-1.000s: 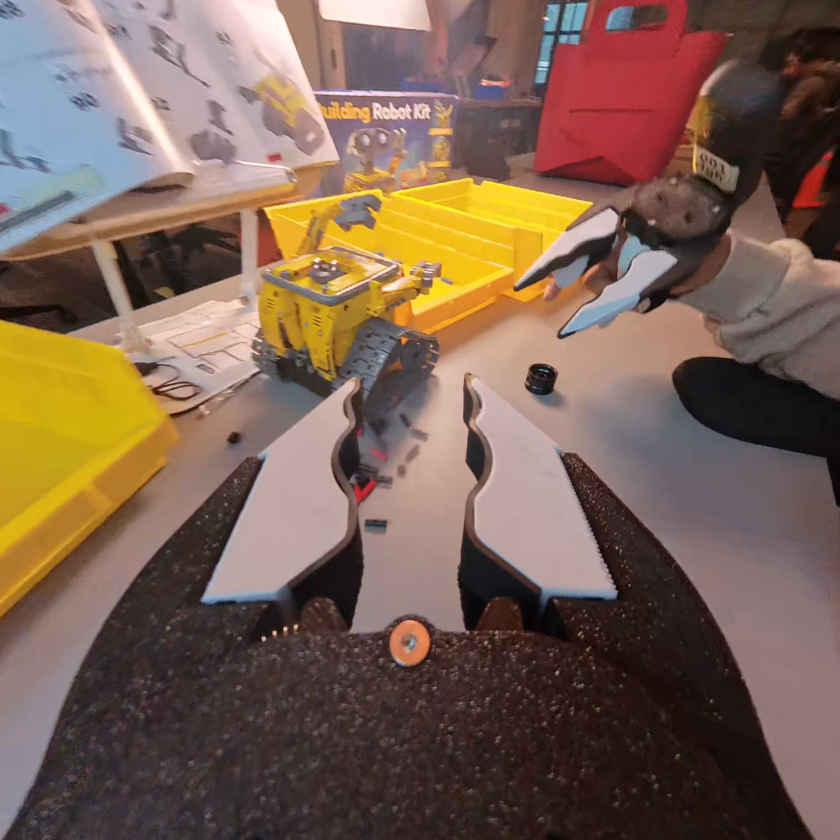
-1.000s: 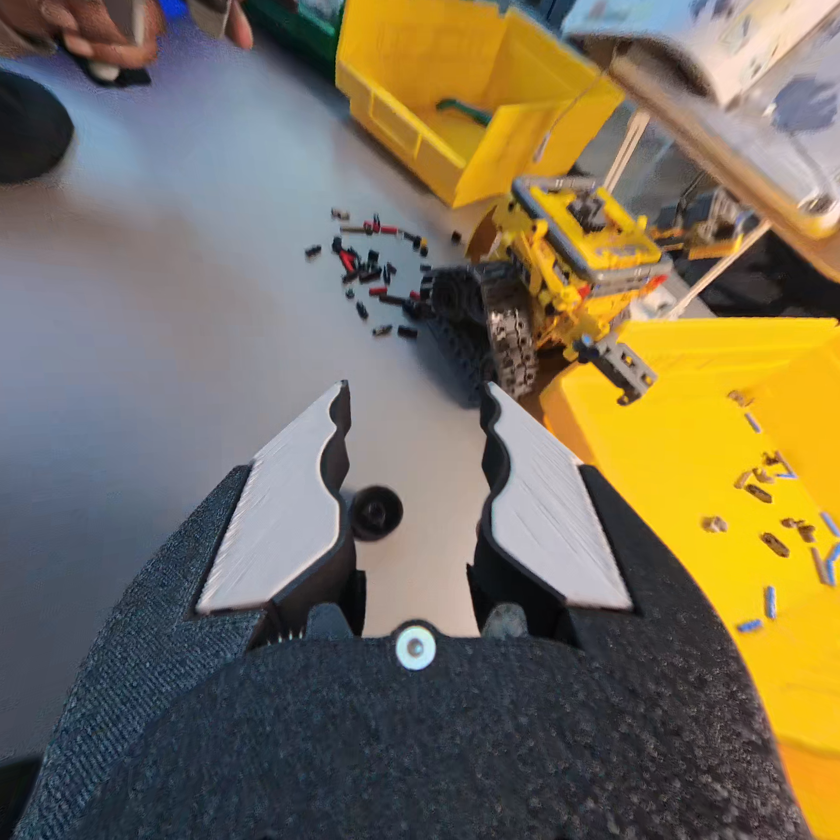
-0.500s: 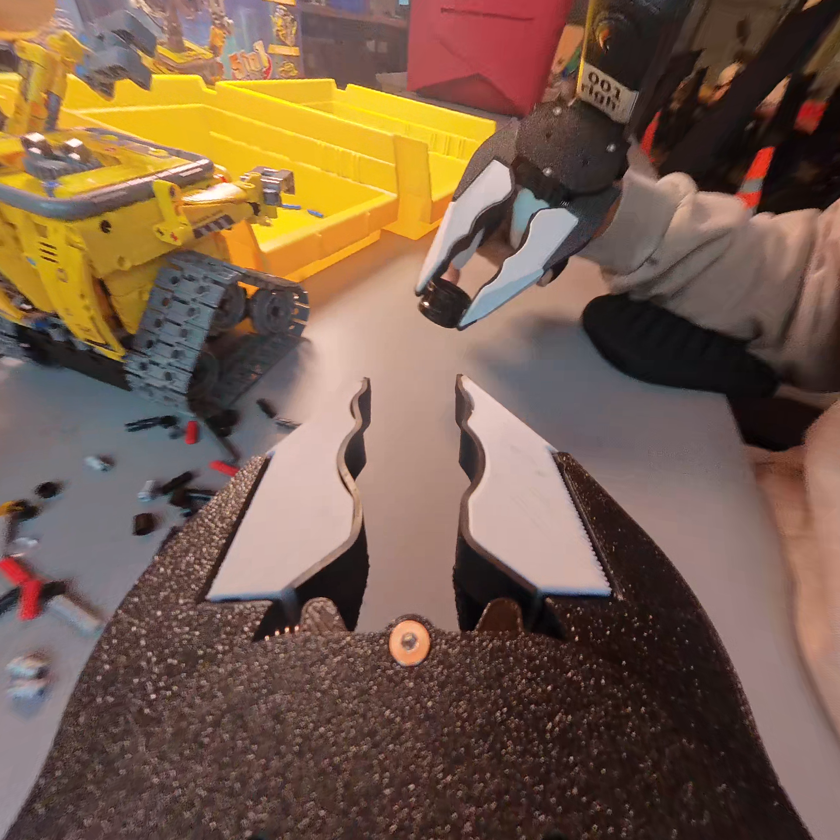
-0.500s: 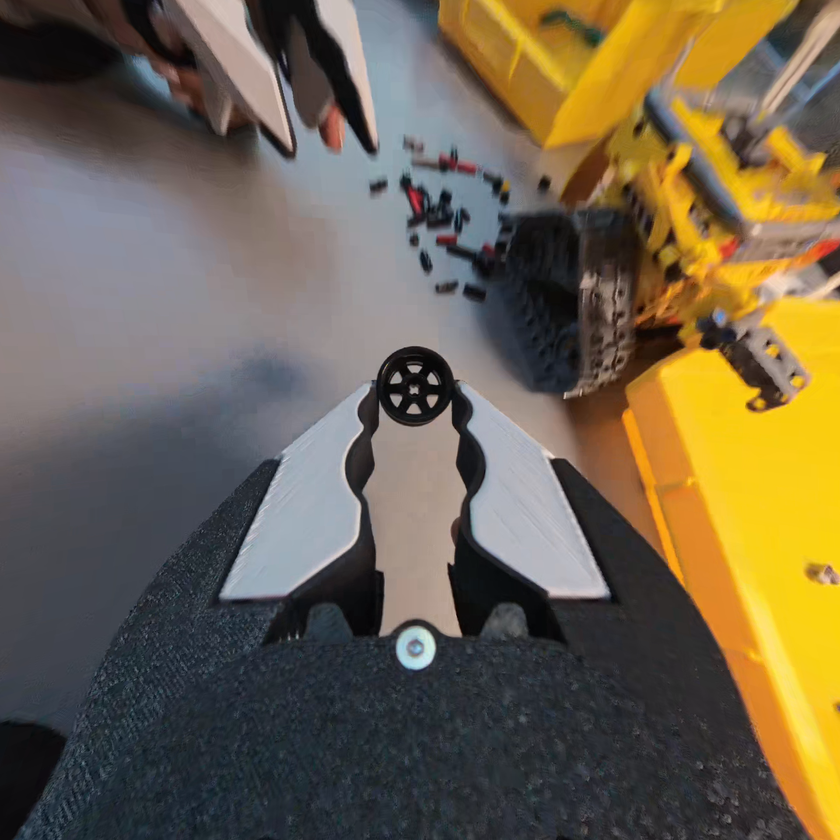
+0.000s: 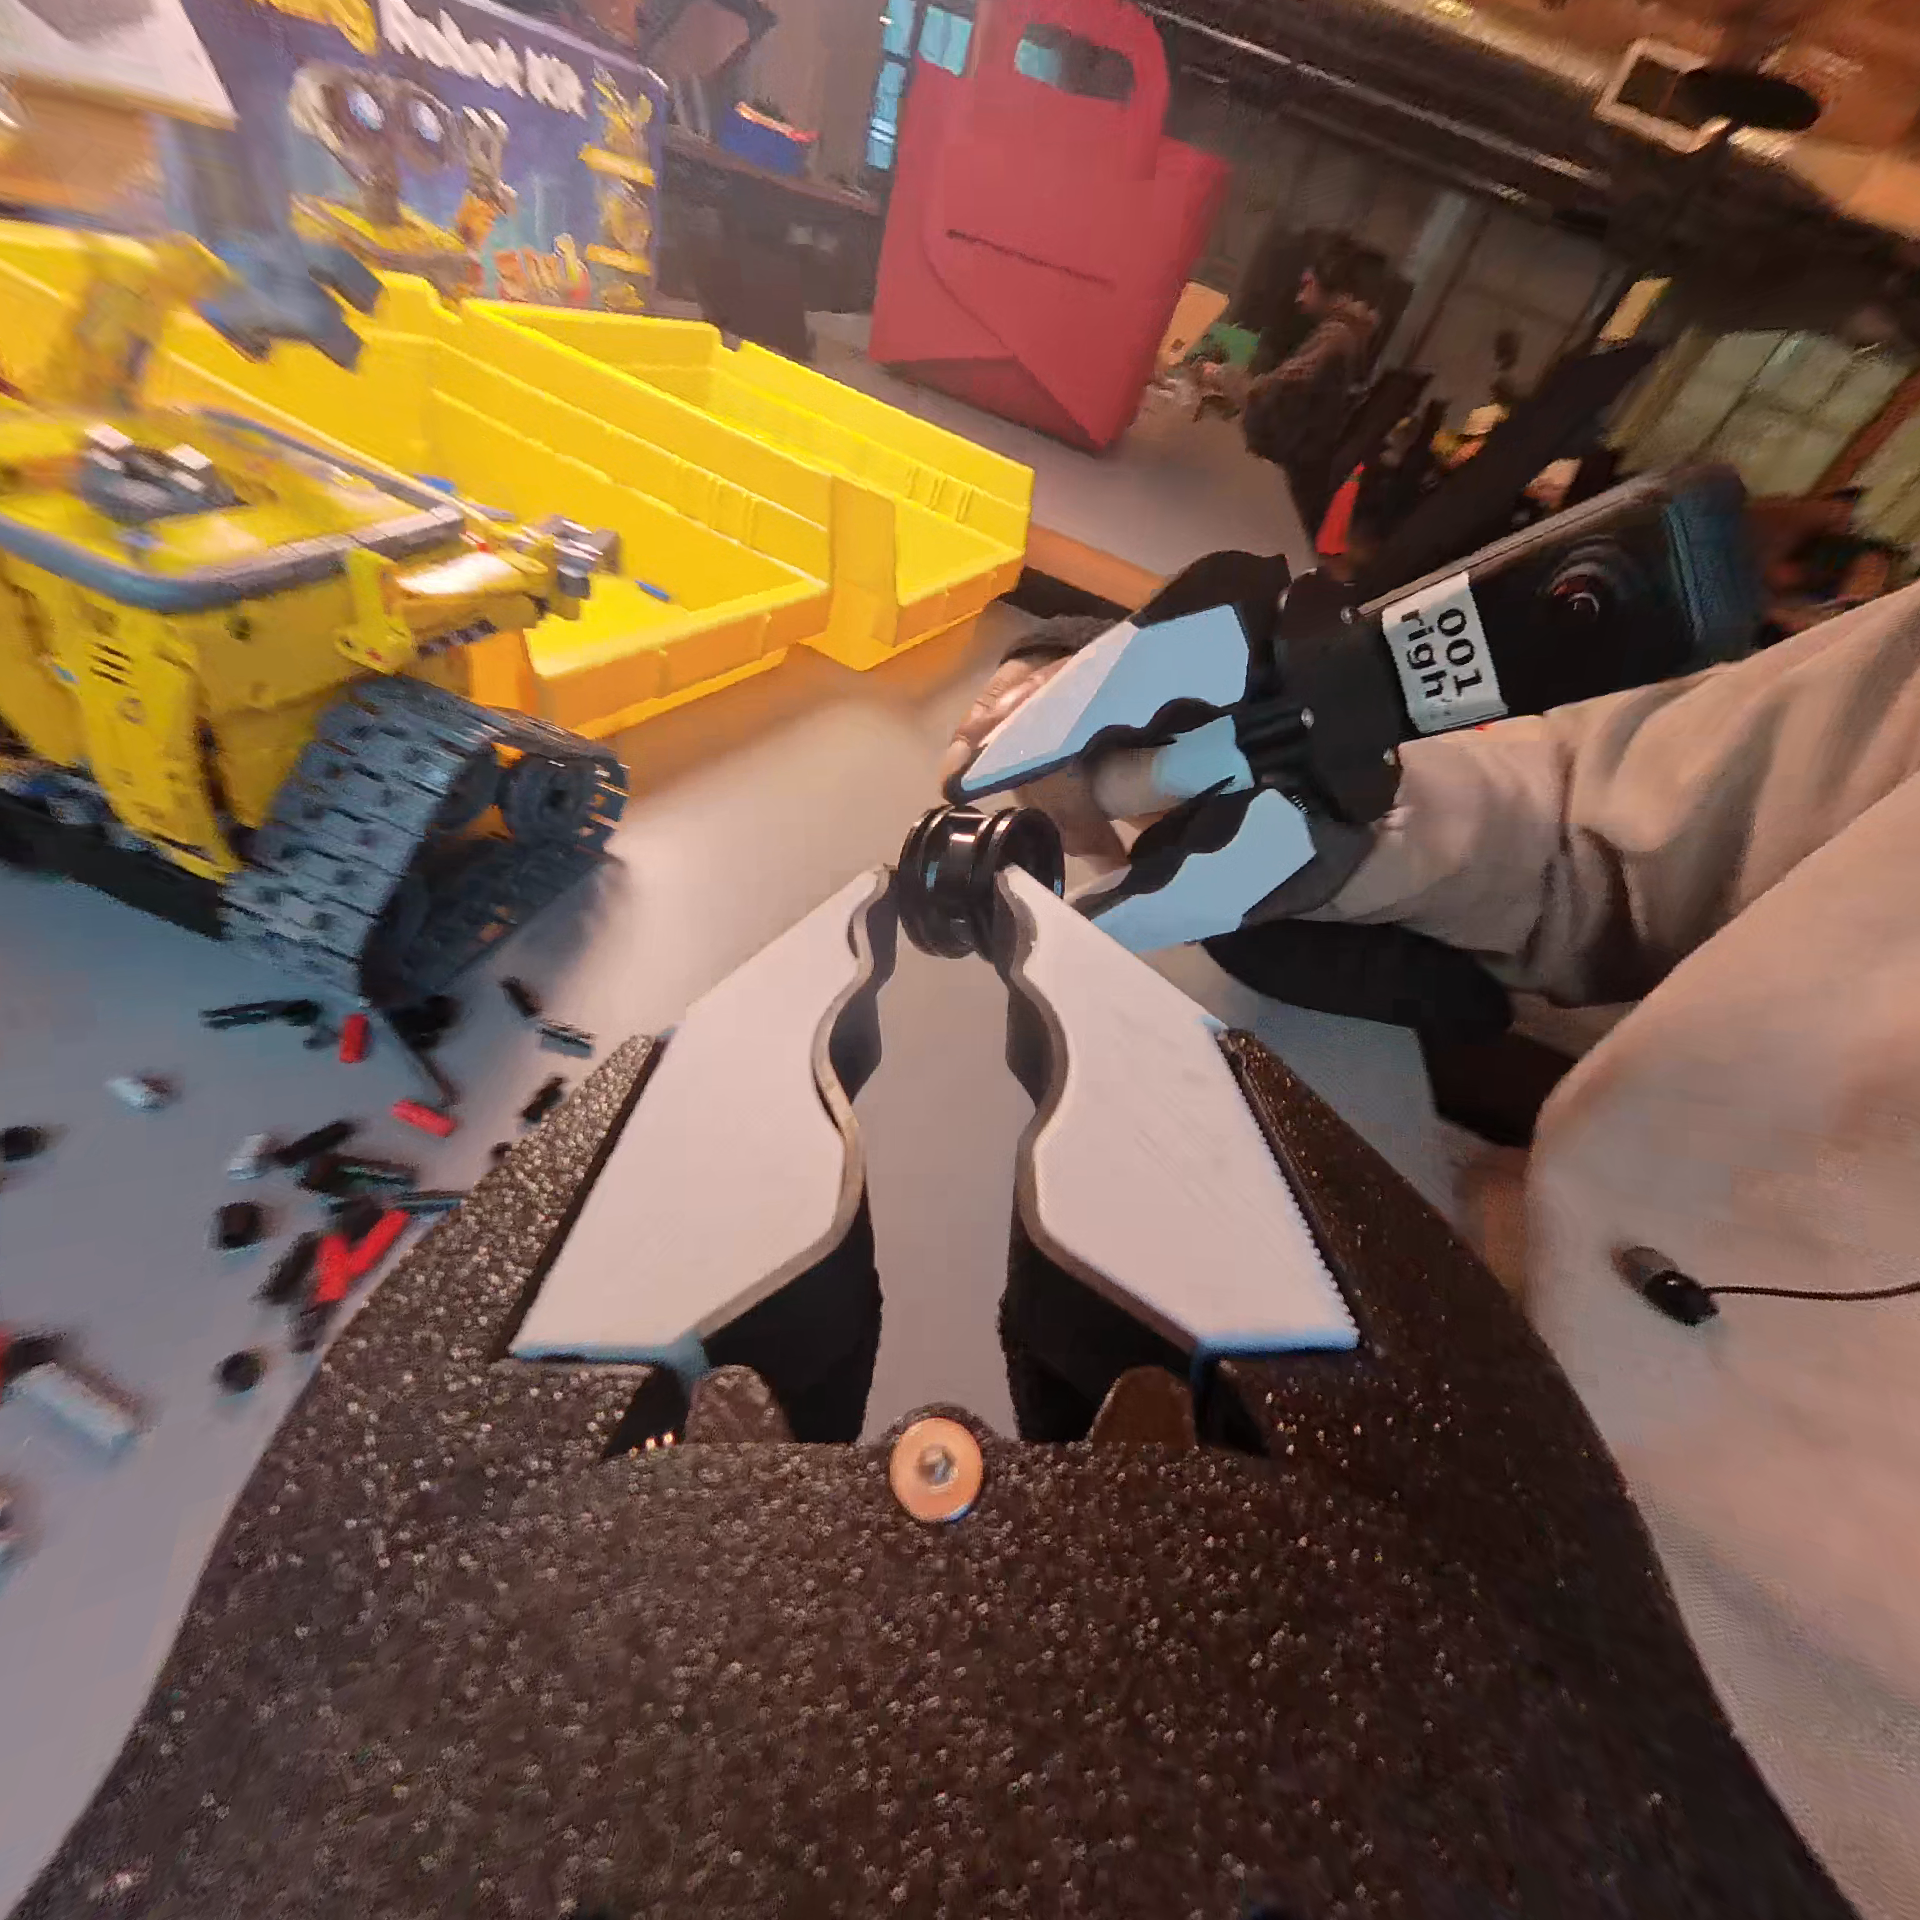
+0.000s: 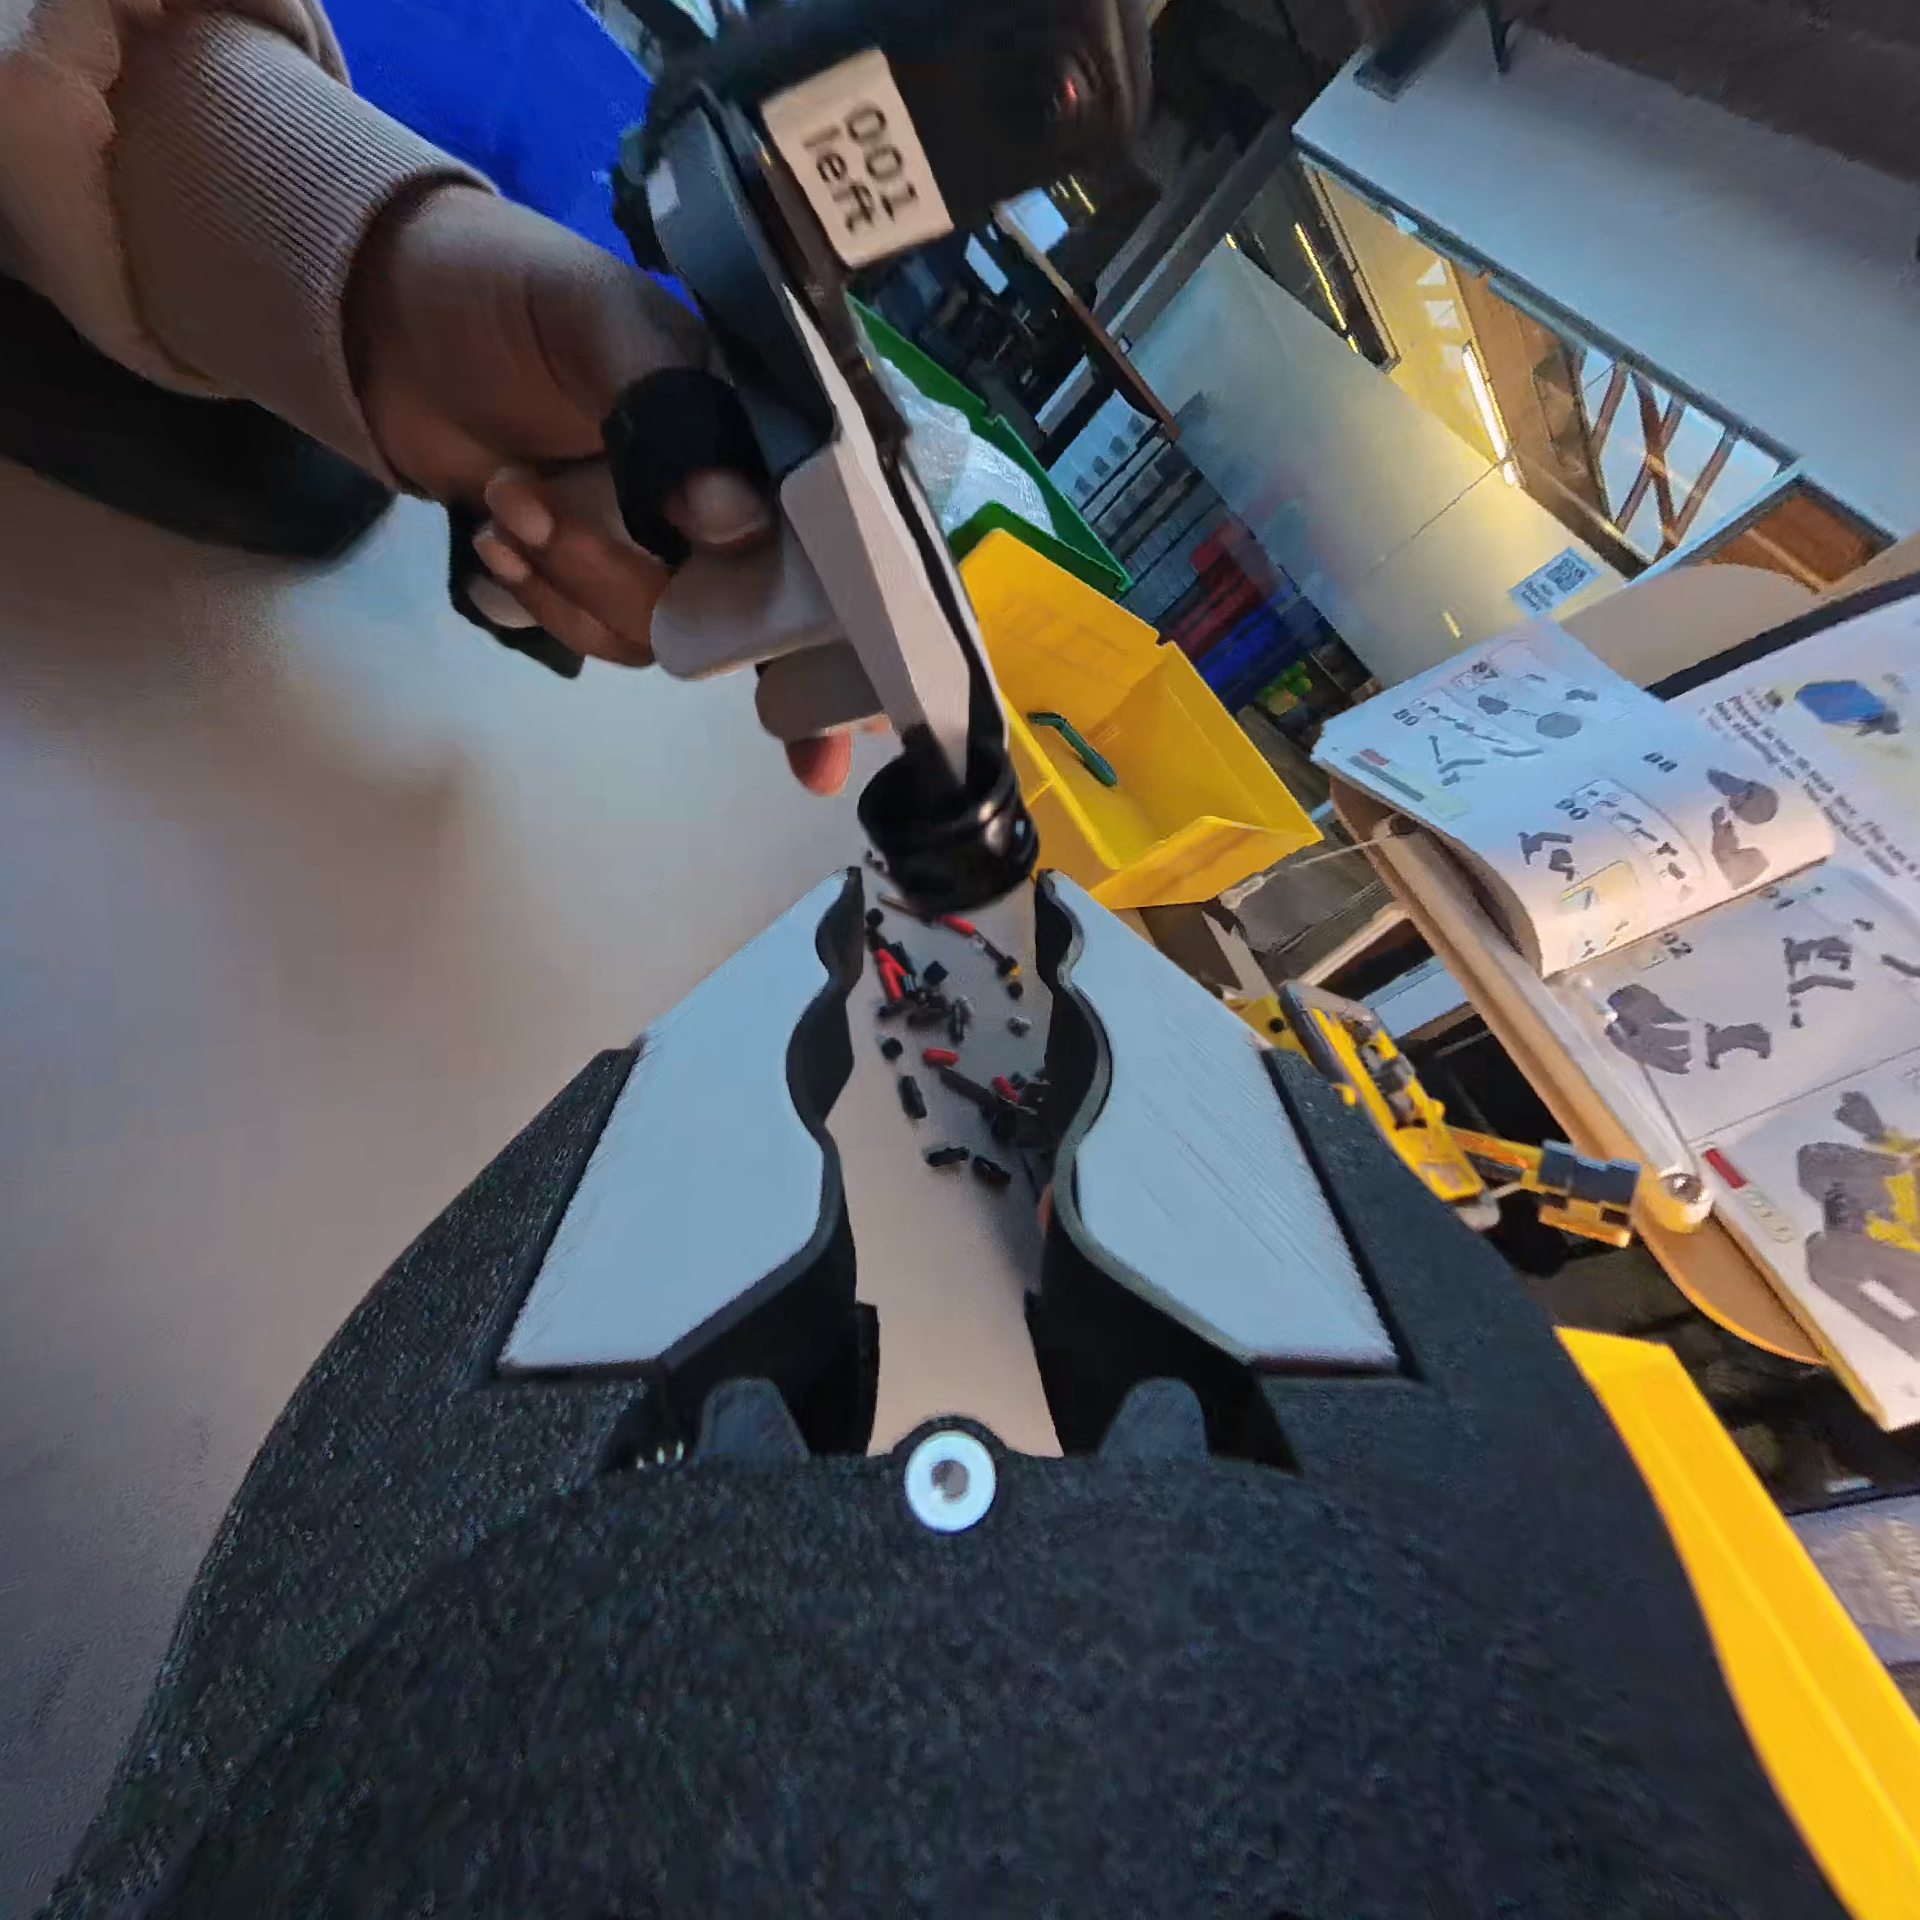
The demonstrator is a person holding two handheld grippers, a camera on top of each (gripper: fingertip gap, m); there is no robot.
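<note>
left gripper | fingers clamped on small black plastic wheel, held above grey bench | right gripper | fingers apart beside wheel | yellow tracked toy robot, loose black and red pins nearby

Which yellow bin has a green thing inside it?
The small yellow bin beside the green bin, in the right wrist view. A bent green piece lies in it; the big yellow tray shows none.
</note>
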